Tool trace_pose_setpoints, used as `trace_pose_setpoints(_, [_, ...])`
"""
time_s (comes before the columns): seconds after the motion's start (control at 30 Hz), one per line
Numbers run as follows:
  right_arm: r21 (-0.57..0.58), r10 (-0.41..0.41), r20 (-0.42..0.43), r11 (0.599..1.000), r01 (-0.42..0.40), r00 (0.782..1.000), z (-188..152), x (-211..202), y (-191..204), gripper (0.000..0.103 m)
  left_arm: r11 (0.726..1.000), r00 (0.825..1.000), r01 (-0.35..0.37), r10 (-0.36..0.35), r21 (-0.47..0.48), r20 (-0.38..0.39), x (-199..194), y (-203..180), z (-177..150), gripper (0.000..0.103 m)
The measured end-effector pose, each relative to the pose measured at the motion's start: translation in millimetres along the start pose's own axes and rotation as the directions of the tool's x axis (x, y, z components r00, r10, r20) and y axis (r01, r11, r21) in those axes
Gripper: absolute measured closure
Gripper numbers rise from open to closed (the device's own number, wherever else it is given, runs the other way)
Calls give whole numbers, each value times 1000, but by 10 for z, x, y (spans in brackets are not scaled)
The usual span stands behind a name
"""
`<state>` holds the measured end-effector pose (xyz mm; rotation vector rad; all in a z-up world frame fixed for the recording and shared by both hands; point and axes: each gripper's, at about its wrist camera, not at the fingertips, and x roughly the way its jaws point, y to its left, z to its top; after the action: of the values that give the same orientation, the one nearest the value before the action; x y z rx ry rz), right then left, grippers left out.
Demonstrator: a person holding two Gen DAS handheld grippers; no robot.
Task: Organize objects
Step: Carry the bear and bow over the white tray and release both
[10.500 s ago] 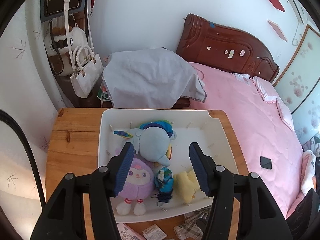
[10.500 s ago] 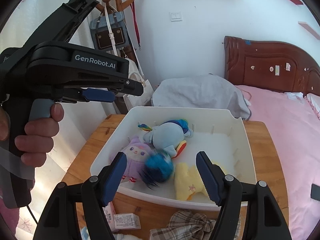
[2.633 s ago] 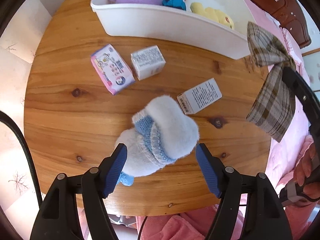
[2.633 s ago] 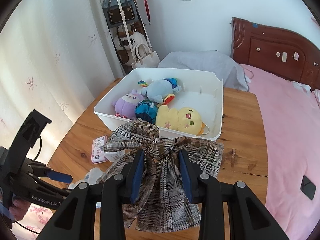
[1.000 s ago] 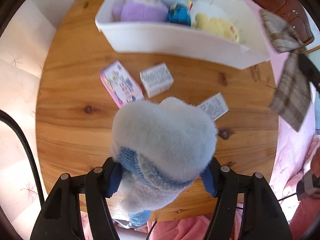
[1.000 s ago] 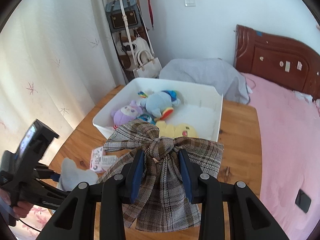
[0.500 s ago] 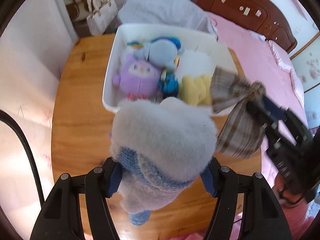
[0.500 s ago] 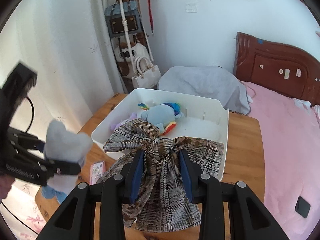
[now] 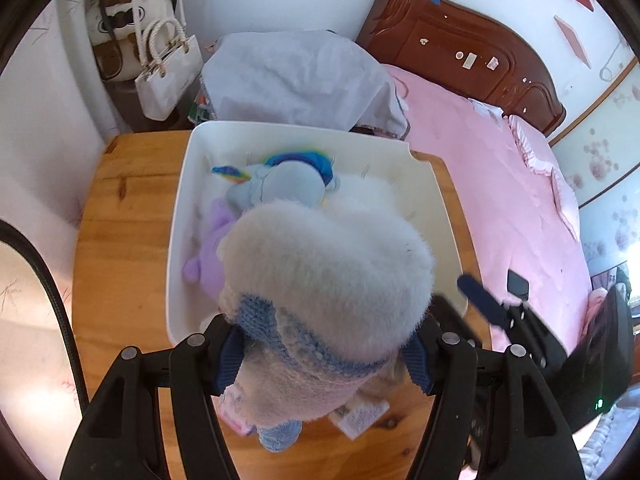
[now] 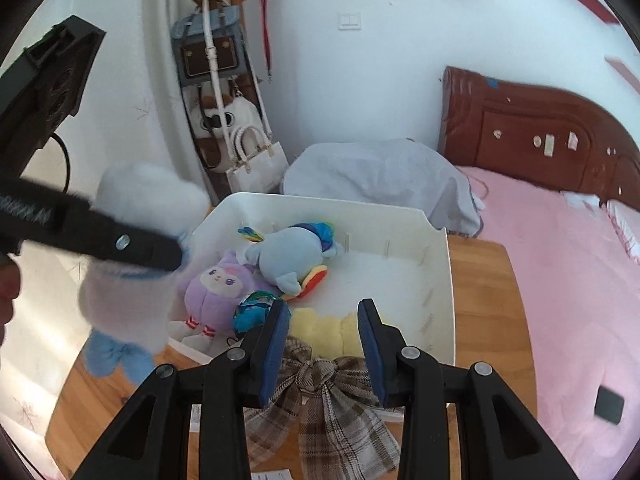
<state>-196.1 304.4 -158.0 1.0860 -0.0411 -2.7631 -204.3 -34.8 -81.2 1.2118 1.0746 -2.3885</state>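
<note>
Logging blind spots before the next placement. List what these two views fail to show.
- Left wrist view: the fluffy mitten in the left gripper covers the bin's near half and most toys inside.
- Right wrist view: the right gripper covers part of the plaid bow; what it rests on is unclear.
- Right wrist view: the yellow plush shows only partly, face hidden.

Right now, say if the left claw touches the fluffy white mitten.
Touching. Left wrist view: the left claw squeezes the fluffy white mitten between both pads.
</note>
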Motion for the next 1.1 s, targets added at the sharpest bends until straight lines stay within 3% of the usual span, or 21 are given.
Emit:
trace_pose_setpoints(0.3, [117, 9, -104, 993, 3, 995, -67, 226, -147, 67, 999, 1000, 19, -20, -44, -8, 336, 73, 206, 32])
trace_pose_setpoints(0.53, [140, 37, -167, 990, -14, 985, -92, 294, -177, 66, 996, 999, 26, -28, -84, -31, 457, 158, 217, 28])
trace_pose_setpoints(0.67, [149, 74, -192, 988, -46, 979, -107, 337, -158, 66, 994, 1000, 28, -29, -104, -5, 413, 191, 208, 24])
trace_pose_setpoints(0.8, [146, 93, -212, 987, -63, 973, -115, 379, -108, 51, 993, 999, 43, -42, -108, 19, 330, 219, 180, 24])
trace_pose_setpoints(1.1, [98, 74, -276, 994, -49, 958, -123, 446, -10, 51, 986, 993, 51, -33, -159, 113, 45, 379, 124, 24])
